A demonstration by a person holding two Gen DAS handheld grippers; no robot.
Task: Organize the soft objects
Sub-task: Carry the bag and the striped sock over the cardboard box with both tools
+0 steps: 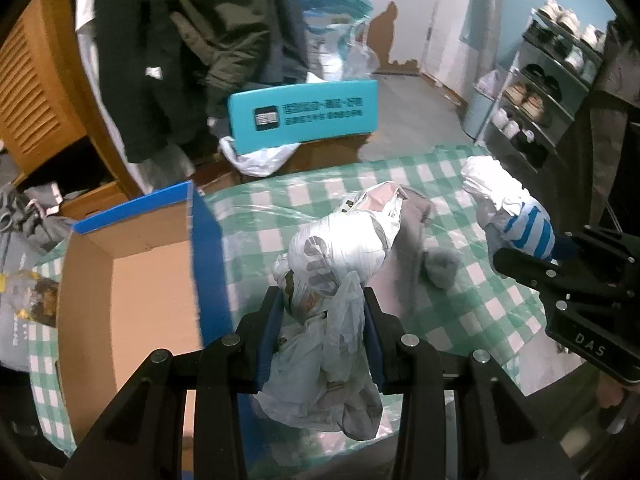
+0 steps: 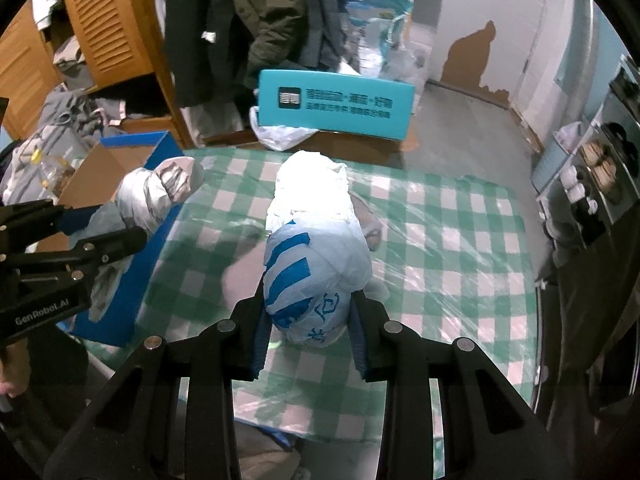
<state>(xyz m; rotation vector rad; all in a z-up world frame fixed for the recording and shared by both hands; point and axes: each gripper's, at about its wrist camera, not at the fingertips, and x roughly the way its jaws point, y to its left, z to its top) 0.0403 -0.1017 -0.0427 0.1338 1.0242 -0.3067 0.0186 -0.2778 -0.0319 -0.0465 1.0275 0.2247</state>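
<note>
Fingers [image 1: 276, 332] clamping bags [image 1: 336, 256], apparently.

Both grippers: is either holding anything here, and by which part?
Left gripper clamps the white-grey bagged bundle at its near, knotted end. Right gripper clamps the blue-striped bagged bundle around its near end.

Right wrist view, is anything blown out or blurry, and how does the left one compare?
Right wrist view: the white end of the blue-striped bag is overexposed, and the plastic-covered tablecloth shows glare streaks. Left wrist view: hanging coats look motion-blurred, edges bend with fisheye distortion.

"DAS" on right gripper [image 1: 532, 268]; "GenRobot.AI" on left gripper [image 2: 100, 236]
</note>
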